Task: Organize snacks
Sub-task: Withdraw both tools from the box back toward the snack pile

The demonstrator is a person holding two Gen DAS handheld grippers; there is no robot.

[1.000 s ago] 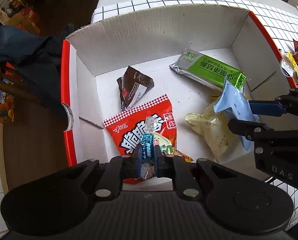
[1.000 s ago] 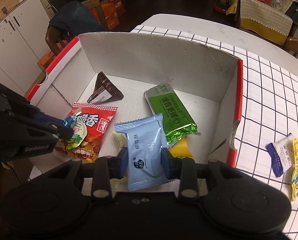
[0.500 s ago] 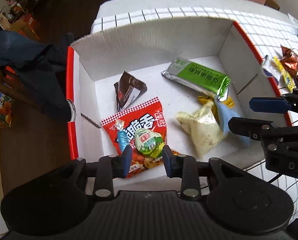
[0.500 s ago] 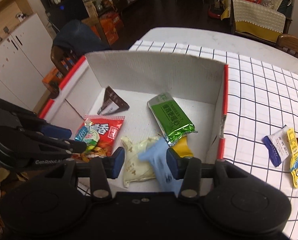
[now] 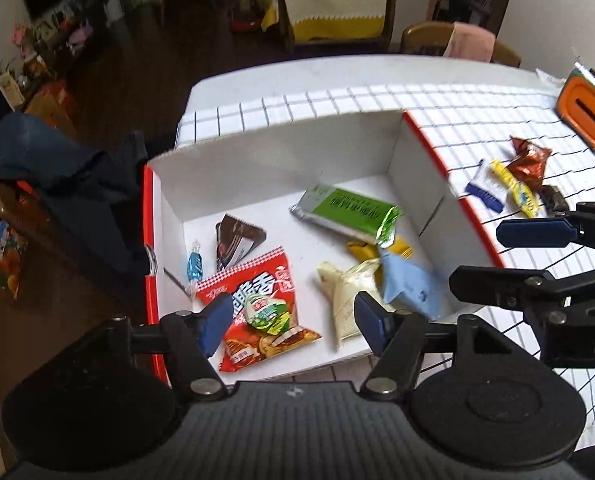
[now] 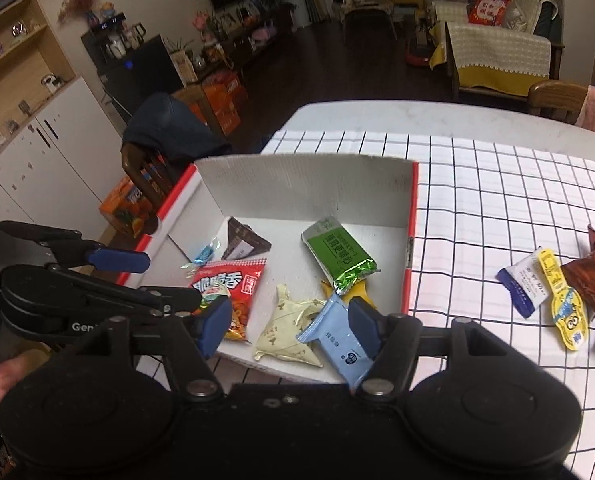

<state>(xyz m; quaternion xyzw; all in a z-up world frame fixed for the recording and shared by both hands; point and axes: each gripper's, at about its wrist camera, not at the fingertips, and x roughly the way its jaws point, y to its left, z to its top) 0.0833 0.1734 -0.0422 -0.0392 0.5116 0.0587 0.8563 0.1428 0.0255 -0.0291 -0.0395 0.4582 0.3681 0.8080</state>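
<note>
Across the centre of both views a white cardboard box (image 5: 273, 152) with red rims is seen, set on a checked tablecloth (image 6: 497, 184). At the bottom of the left wrist view the left gripper (image 5: 293, 316) is held above the box's near edge, its jaws opening — nothing is gripped between the blue pads, and only the red snack bag (image 5: 257, 292) with a small green-and-white sweet (image 5: 267, 312) on top is framed below them. To the left of that bag a blue wrapped candy (image 5: 195, 266) is lying on the box floor, with a dark triangular packet (image 5: 237, 240) just beside it. Toward the right of the box a green bar (image 5: 345, 212) is laid across a yellow packet (image 5: 401, 248), and a cream pouch (image 5: 345, 292) is touched by a light blue packet (image 5: 413, 284).

At the bottom of the right wrist view the right gripper (image 6: 289, 324) is opening too — the light blue packet (image 6: 337, 340) is seen low between its fingers, leaning against the right pad, but it is not clamped. At the right of that view, loose snacks are left on the cloth: a white-and-blue sachet (image 6: 523, 280), a yellow packet with a cartoon face (image 6: 561, 300) and a brown-red pouch (image 6: 591, 272). At the upper right of the left view an orange object (image 5: 585, 116) is seen on the cloth.
</note>
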